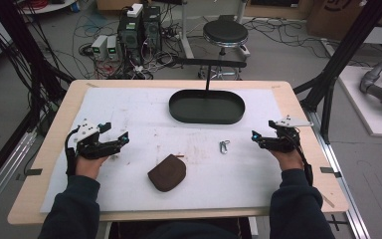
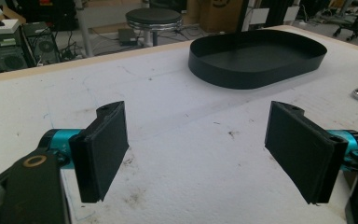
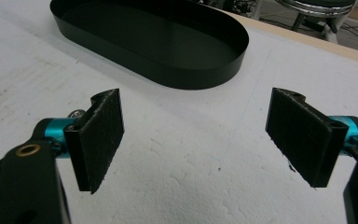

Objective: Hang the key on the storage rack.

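A light wooden table [image 1: 298,107] carries a white foam mat [image 1: 129,112] that covers nearly all of its top, leaving a narrow wooden border on each side; the mat's surface is pebbled and scuffed with brownish stains toward the middle. At the far middle of the mat sits a black oval tray [image 1: 206,106], thin-walled, smooth and matte, with a flat bare floor and a low upright rim; it stands well apart from both grippers, with wide bare mat on either side of it. Nearer the person, a brown pouch [image 1: 167,172] of soft, finely textured fabric lies flat, rounded at one end, with a small pull at its upper edge, closer to the left gripper than to the right. A small silver metal clip [image 1: 224,147] lies right of the pouch, near the right gripper and apart from the tray. The left gripper [image 1: 121,135] rests low at the mat's left side, its flat black pads [image 2: 103,149] spread wide with nothing between them. The right gripper [image 1: 254,136] rests at the mat's right side, its rough-faced pads [image 3: 99,138] likewise spread wide over bare mat.
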Available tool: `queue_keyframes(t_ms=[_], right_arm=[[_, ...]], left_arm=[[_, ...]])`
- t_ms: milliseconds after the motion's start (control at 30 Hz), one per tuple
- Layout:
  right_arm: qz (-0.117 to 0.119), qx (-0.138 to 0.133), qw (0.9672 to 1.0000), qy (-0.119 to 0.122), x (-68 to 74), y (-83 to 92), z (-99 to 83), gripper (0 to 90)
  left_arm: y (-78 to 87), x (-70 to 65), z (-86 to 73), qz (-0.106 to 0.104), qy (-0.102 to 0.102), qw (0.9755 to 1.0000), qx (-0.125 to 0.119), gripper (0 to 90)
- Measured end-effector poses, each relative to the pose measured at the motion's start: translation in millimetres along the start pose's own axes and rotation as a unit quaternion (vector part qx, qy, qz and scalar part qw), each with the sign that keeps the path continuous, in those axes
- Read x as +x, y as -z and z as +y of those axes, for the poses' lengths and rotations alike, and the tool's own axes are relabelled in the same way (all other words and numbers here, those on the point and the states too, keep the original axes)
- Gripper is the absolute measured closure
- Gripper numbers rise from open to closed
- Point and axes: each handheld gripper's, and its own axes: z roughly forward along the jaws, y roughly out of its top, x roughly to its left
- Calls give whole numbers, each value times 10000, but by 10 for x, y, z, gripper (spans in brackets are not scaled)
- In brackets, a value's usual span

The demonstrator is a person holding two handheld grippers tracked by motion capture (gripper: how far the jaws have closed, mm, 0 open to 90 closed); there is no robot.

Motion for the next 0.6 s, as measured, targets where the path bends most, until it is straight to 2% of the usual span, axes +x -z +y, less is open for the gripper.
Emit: queue_keyframes(t_ms=[233,600], right_arm=[[104,-21,9999,-26,6,-28,2,195],[352,-17,9992,209,122,-136,48,195]], left_arm=[[-20,9,-18,-5,28,10000,59,214],[-4,-9,-20,22,-41,10000,75,219]])
